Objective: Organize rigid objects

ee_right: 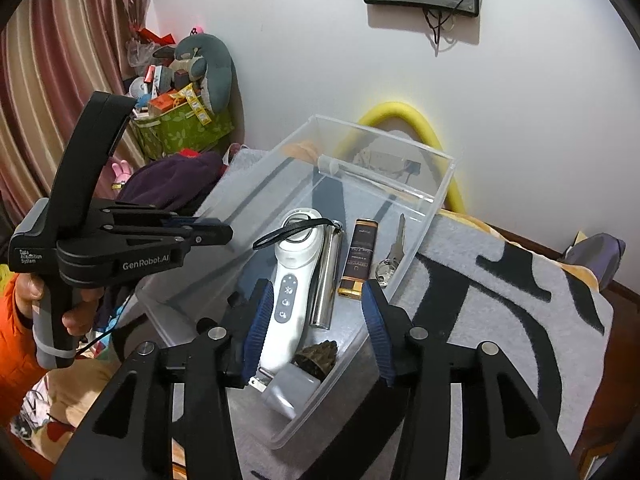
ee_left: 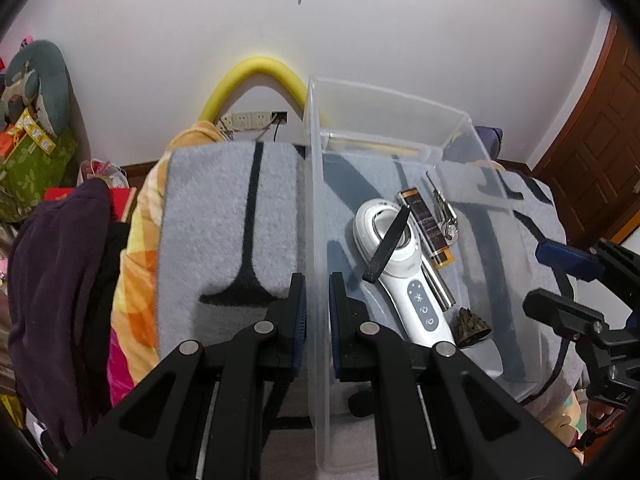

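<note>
Clear plastic bin (ee_right: 424, 200) sits on a grey mat with black markings (ee_right: 520, 292), its far end toward the mat's far edge by the wall. Inside, side by side along the bin floor: white handheld device (ee_right: 286, 292) with a black wrist strap (ee_left: 387, 245) looped over its head, chrome cylinder (ee_right: 326, 280) just beside it, brown-and-gold lighter (ee_right: 358, 258), then keys (ee_right: 394, 252) against the bin's right wall. Small dark ridged lump (ee_right: 316, 356) lies at the near end, touching the device's handle.

Left hand-held gripper (ee_left: 317, 312): jaws narrow, one pad on each side of the bin's left wall, pinching it.

Right hand-held gripper (ee_right: 318, 320): jaws wide, hovering above the bin's near end, holding nothing.

Beyond the mat: yellow foam tube (ee_left: 256, 70) arched against the wall; dark purple cloth (ee_left: 60, 264) off the left edge.
</note>
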